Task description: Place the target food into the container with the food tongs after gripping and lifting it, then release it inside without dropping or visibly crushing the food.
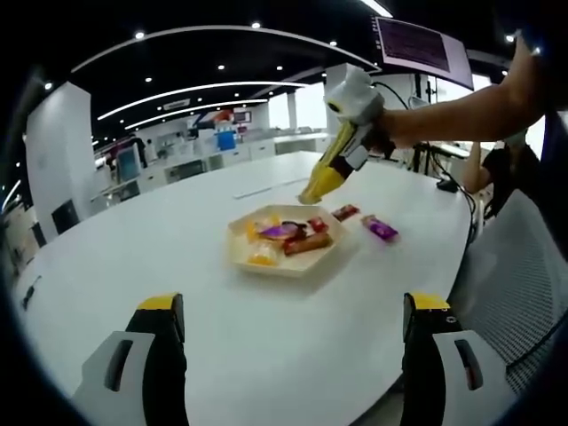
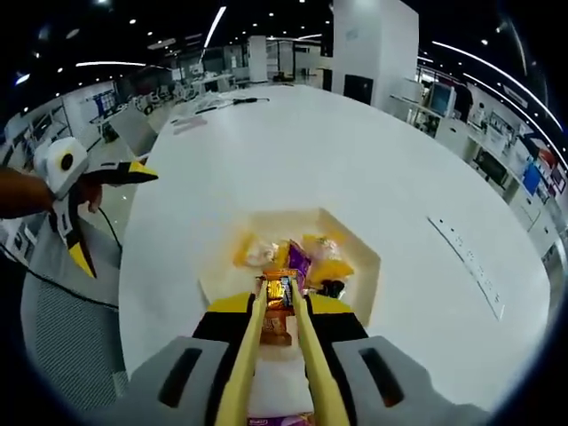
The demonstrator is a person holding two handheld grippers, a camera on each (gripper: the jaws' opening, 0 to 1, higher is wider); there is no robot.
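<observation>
The step in hand looks like the release; in the right gripper view the right tool (image 2: 282,306) clamps yellow food tongs (image 2: 277,355), whose tips pinch a wrapped snack (image 2: 280,291) at the six o'clock edge of the hexagonal tray (image 2: 362,259); the snack hangs over, or just touches, other wrapped snacks inside, and I cannot tell which; next the tongs should open gently with the snack low in the tray. The left gripper view adds what the other lacks: the left tool (image 1: 293,330), its jaws wide apart and empty above the white bench (image 1: 160,240), and two wrapped snacks, one red (image 1: 345,212) and one purple (image 1: 380,229), lying on the bench at three o'clock of the tray.
</observation>
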